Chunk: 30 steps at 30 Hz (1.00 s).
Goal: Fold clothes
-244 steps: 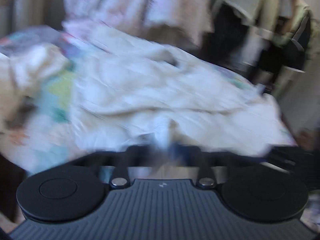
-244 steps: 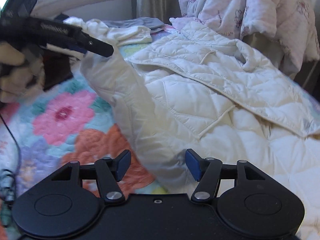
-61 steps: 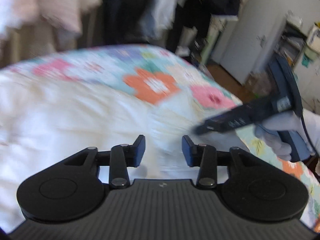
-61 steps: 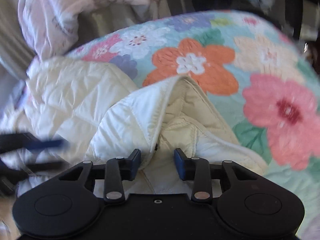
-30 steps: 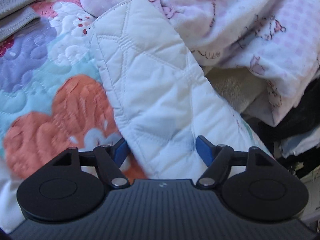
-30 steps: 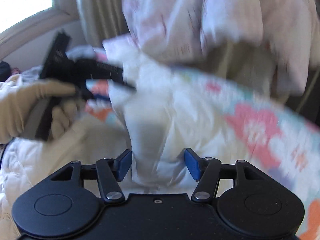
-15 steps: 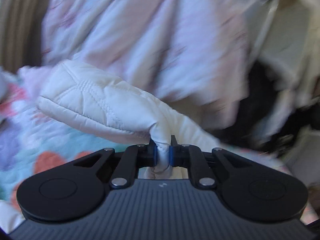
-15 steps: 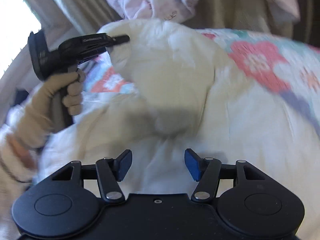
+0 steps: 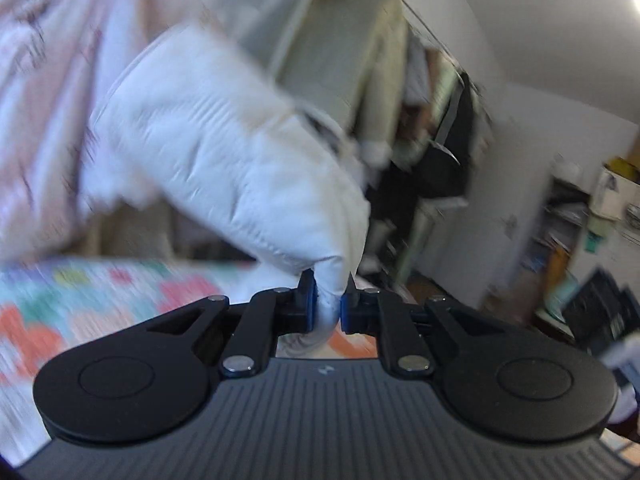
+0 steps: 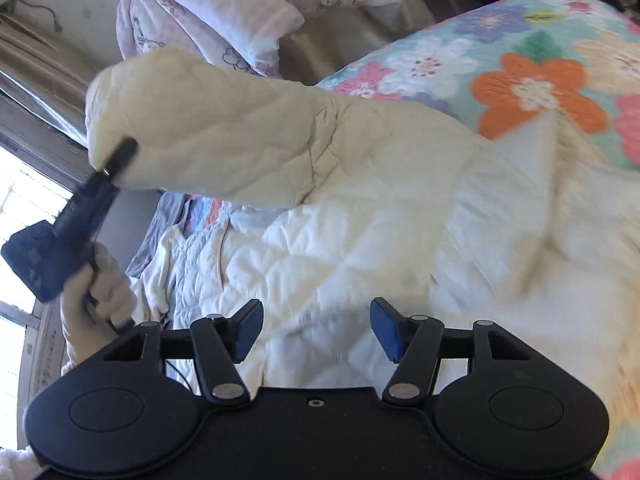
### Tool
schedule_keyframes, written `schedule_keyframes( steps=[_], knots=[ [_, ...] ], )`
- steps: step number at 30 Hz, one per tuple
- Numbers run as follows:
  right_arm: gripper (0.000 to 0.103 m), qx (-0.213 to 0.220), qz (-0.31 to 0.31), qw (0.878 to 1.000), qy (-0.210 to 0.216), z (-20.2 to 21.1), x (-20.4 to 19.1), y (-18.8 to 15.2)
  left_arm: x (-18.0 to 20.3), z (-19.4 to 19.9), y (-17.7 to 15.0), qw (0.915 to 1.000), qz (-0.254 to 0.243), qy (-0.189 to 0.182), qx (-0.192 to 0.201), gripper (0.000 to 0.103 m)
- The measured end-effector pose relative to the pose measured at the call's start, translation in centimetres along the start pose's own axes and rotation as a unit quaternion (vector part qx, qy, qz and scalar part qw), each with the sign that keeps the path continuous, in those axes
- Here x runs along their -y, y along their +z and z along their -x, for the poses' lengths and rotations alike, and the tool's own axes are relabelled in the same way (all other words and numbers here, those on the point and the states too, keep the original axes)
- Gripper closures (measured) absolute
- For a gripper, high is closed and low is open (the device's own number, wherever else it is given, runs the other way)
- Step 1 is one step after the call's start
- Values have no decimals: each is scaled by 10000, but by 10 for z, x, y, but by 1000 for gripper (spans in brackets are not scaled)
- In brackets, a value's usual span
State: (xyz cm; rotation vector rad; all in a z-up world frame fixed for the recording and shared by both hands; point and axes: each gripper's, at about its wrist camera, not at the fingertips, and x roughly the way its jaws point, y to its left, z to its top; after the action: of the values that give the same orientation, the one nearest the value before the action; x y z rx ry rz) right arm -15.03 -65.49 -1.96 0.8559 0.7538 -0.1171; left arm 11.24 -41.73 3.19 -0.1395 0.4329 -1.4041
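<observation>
left gripper [image 9: 328, 304]: clamped on quilted jacket sleeve [image 9: 224, 168], held raised | right gripper [image 10: 316, 330]: jaws parted, nothing gripped, above jacket body [image 10: 360, 264]

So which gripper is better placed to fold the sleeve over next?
Left. The left gripper is already shut on the sleeve, lifted off the bed; the right gripper is open, holding nothing.

I see the cream quilted padded jacket [image 10: 360, 248] spread over the flower-patterned quilted bedspread [image 10: 532, 60], filling its near side. One sleeve [image 10: 208, 140] rises leftward off the bed, its cuff pinched in my left gripper [image 9: 328, 300]. My right gripper [image 10: 316, 330] hangs above the jacket's body. Pink printed bedding [image 10: 208, 4] is heaped beyond the bedspread's far edge.
</observation>
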Motion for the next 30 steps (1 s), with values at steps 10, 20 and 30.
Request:
schedule_keyframes(
  steps=[10, 20, 30],
  knots=[
    [34, 304, -387, 9988, -22, 28, 20, -70, 62, -35, -111, 9762, -768, 574, -1947, 86],
    [34, 393, -1241, 9901, 526, 23, 49, -96, 82, 22, -126, 9789, -306, 1002, -1752, 48],
    [28, -139, -1746, 9792, 1027, 4, 45, -137, 63, 69, -134, 9700, 1325, 697, -1914, 46]
  ],
)
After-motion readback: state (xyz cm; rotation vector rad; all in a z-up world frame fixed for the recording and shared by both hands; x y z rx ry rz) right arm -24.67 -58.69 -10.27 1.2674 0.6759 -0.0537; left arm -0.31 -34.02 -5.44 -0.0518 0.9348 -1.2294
